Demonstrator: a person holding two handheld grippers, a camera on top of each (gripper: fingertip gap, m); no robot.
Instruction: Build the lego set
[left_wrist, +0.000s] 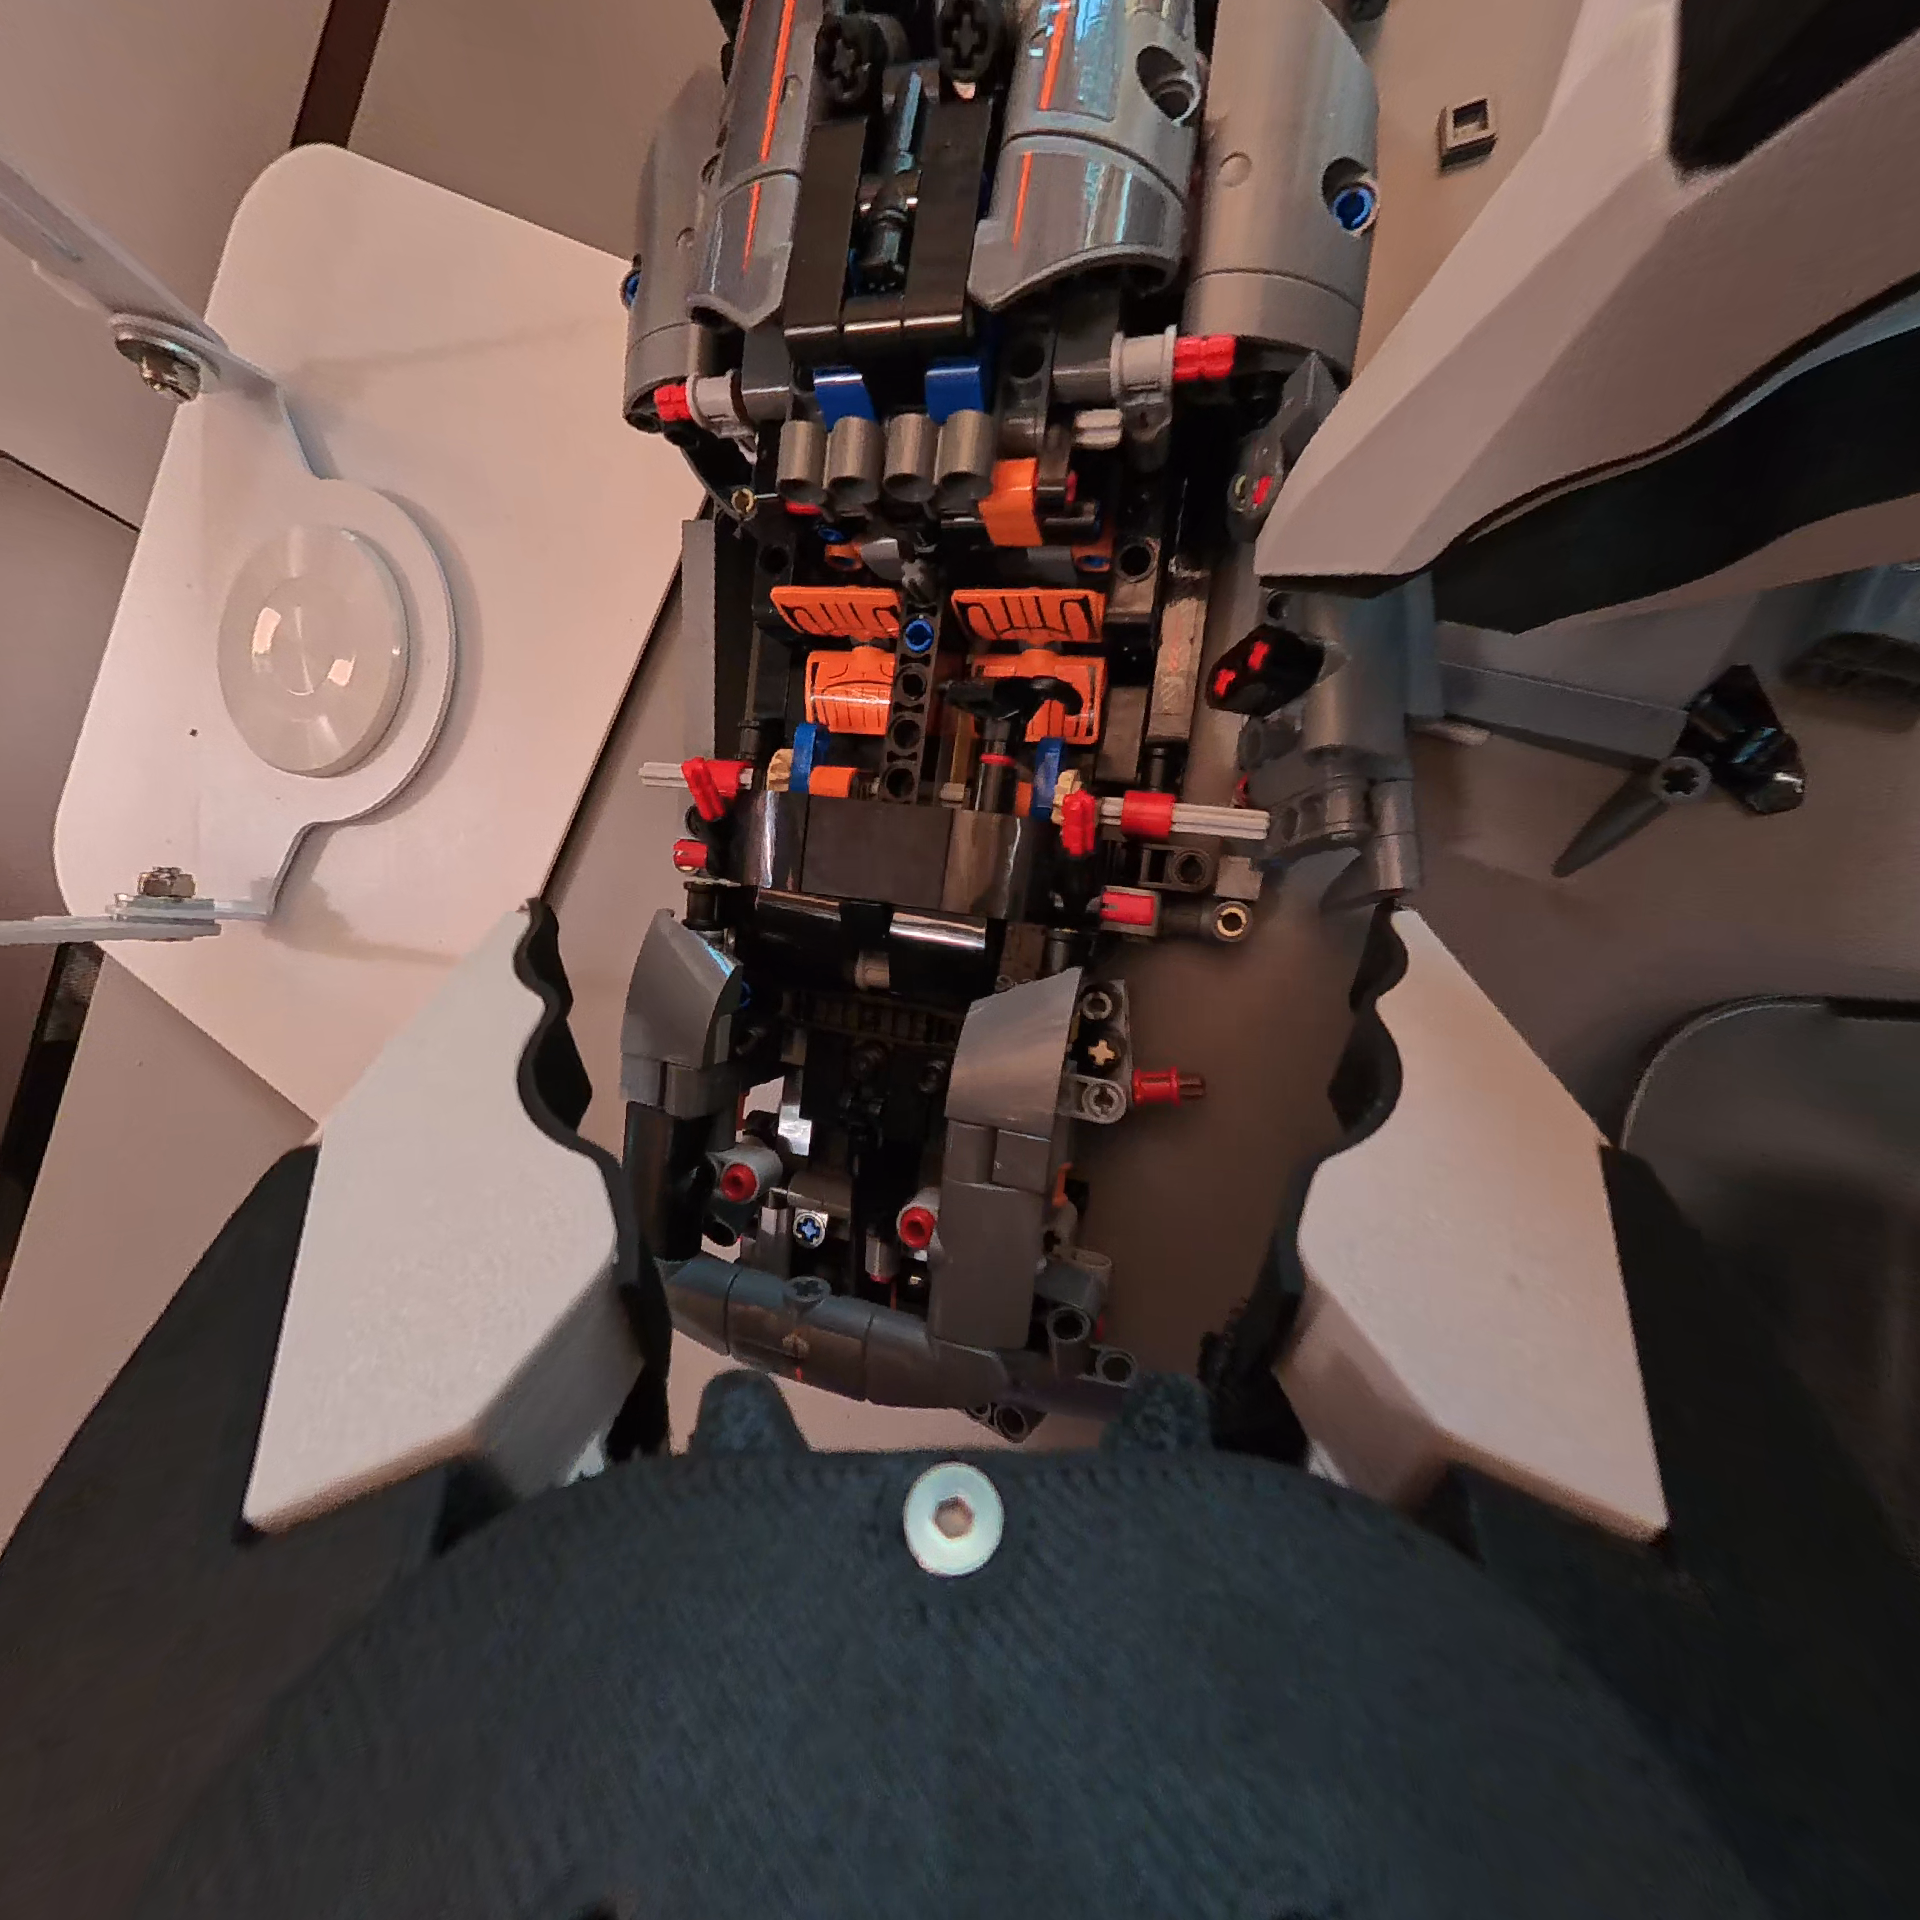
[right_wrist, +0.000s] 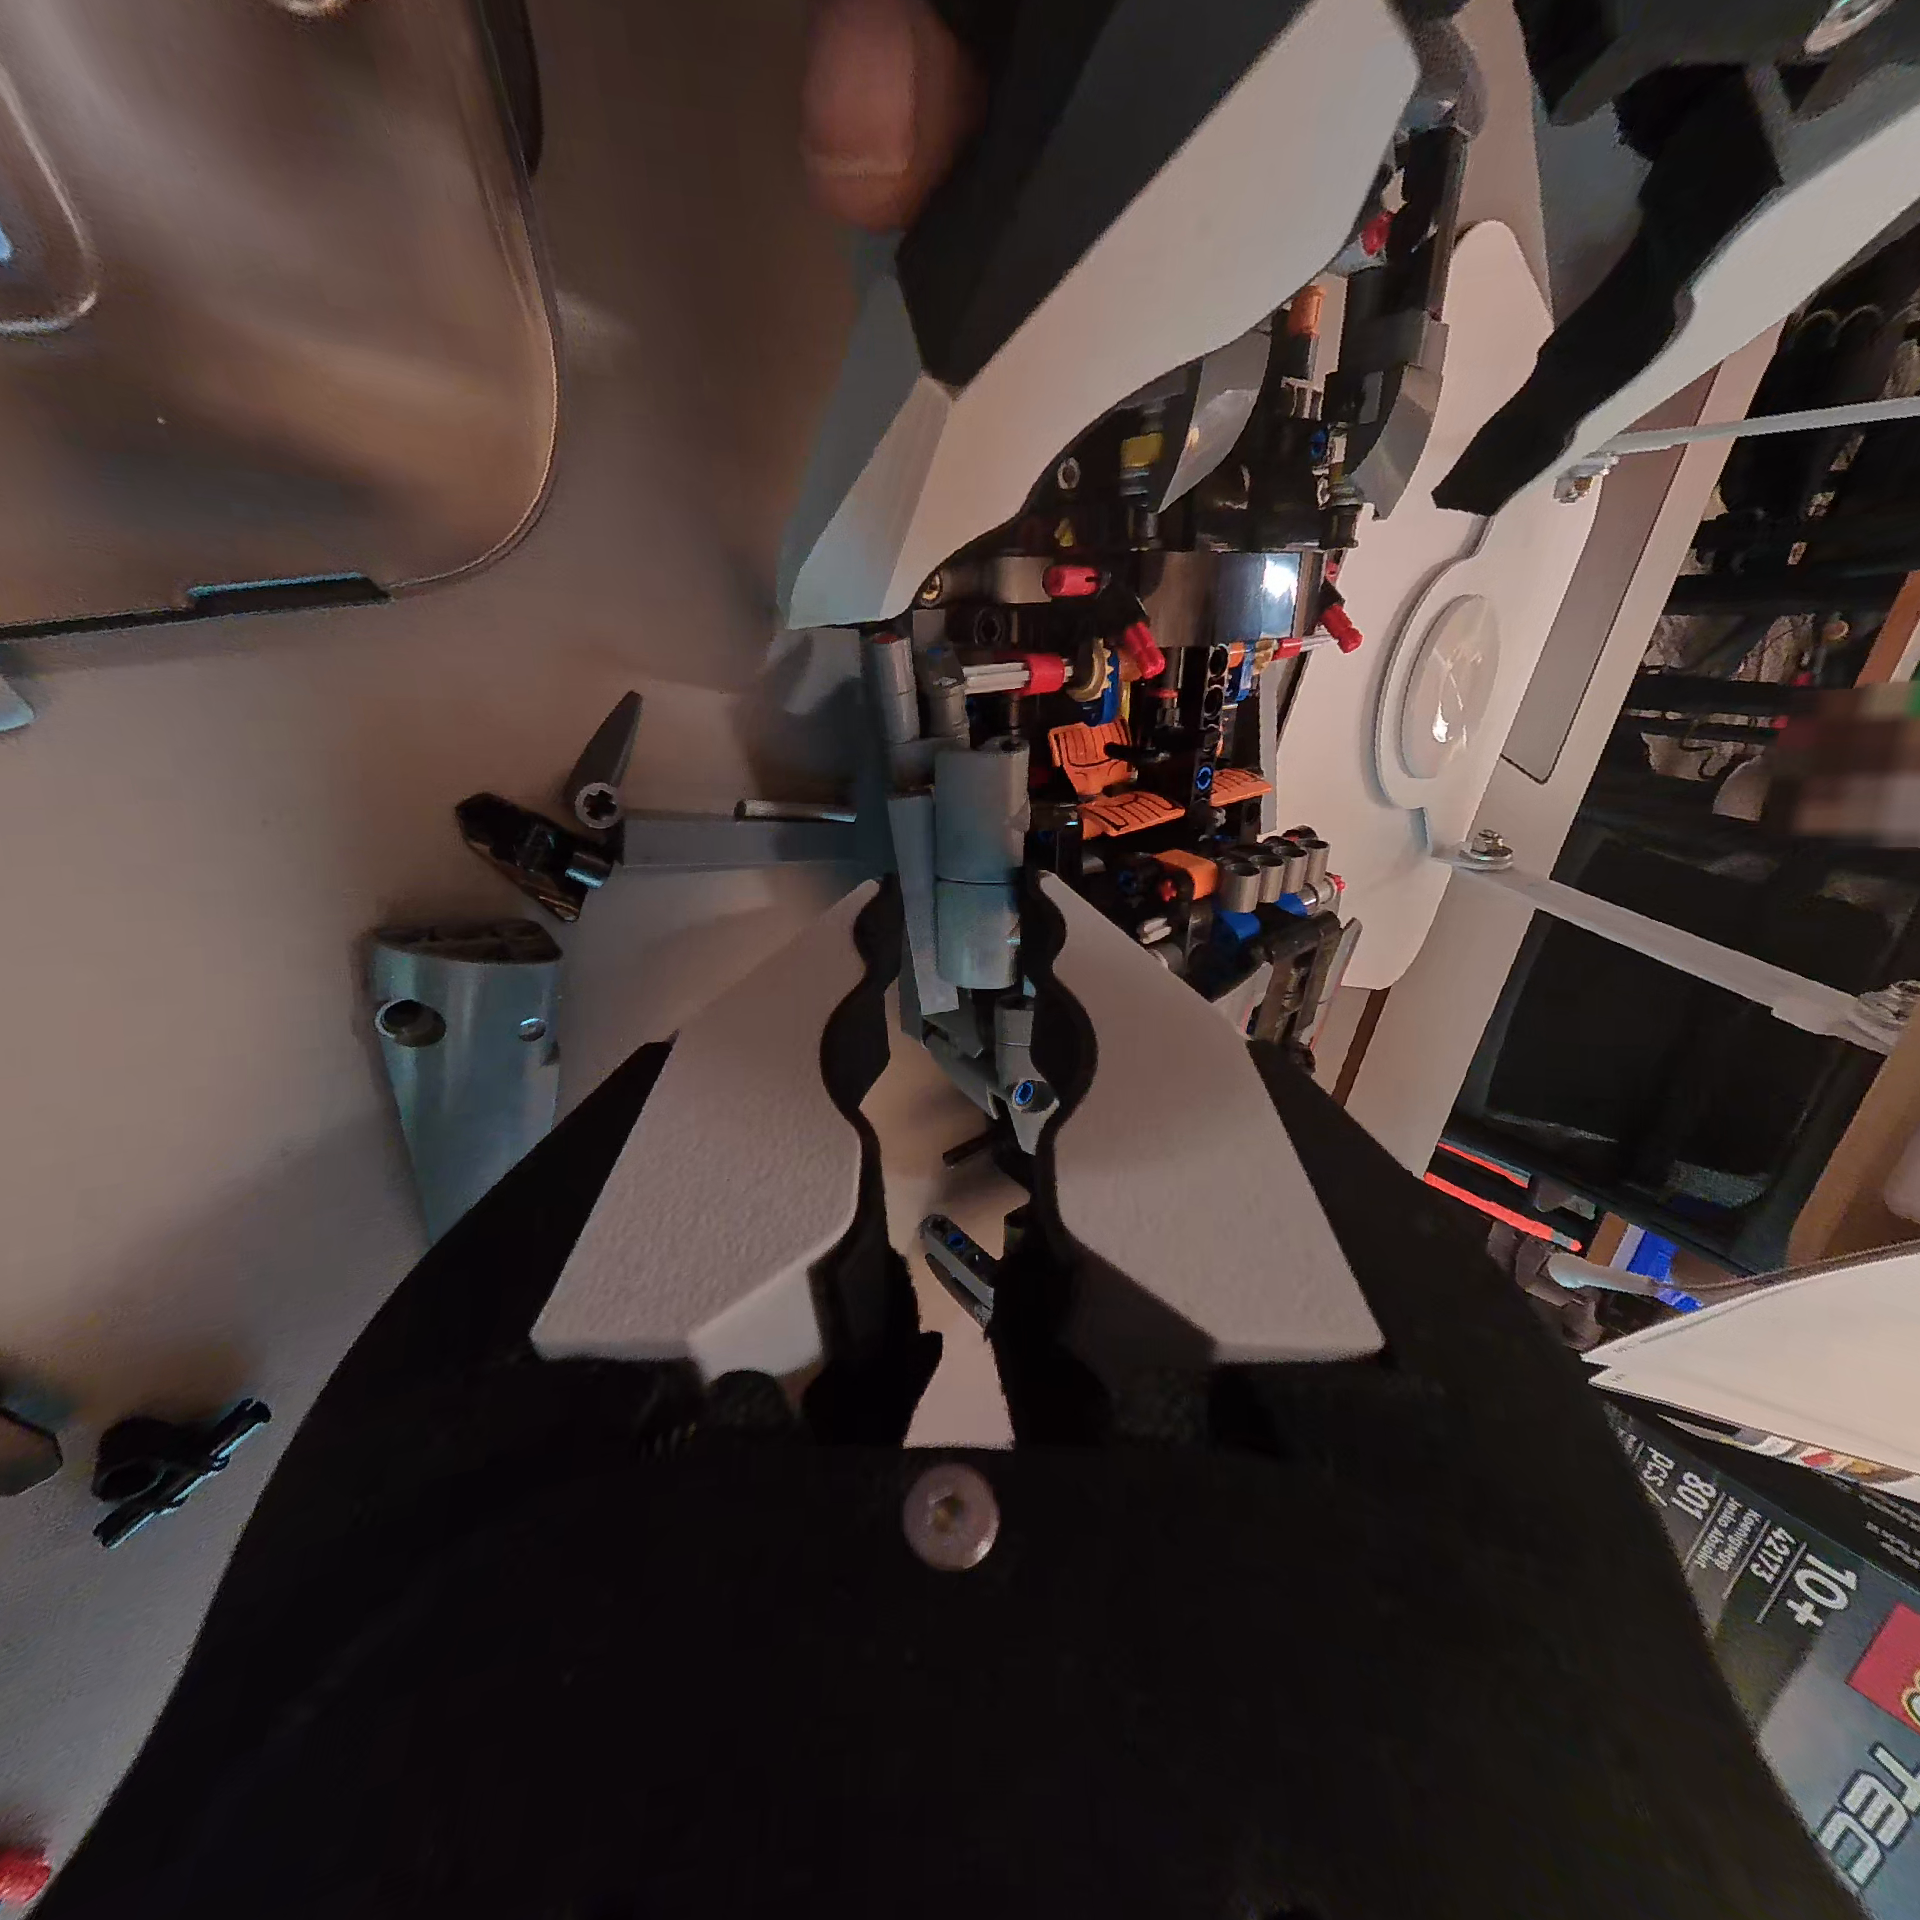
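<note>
A grey, black and orange lego car (left_wrist: 914, 665) lies lengthwise between my left gripper's (left_wrist: 956, 1049) white fingers (left_wrist: 457, 1174), which are shut on its front end. It also shows in the right wrist view (right_wrist: 1174, 769). My right gripper (right_wrist: 956, 935) is shut on a grey side sub-assembly (right_wrist: 977, 862) at the car's flank. A grey beam (right_wrist: 727, 831) sticks out from it, with a black piece (right_wrist: 530, 842) and a grey spike at its end. The right gripper shows in the left wrist view (left_wrist: 1558, 364), at the car's right side.
A white plate with a round lens (left_wrist: 312, 644) lies left of the car. A loose grey panel (right_wrist: 468, 1039), black connectors (right_wrist: 177, 1455) and a clear tray (right_wrist: 260, 312) lie on the table. The set's box (right_wrist: 1818, 1662) and a booklet (right_wrist: 1766, 1340) are at right. Left tips and right tips are each some 6 cm from the black piece (right_wrist: 530, 842). The left camera catches it too, in the left wrist view (left_wrist: 1761, 757).
</note>
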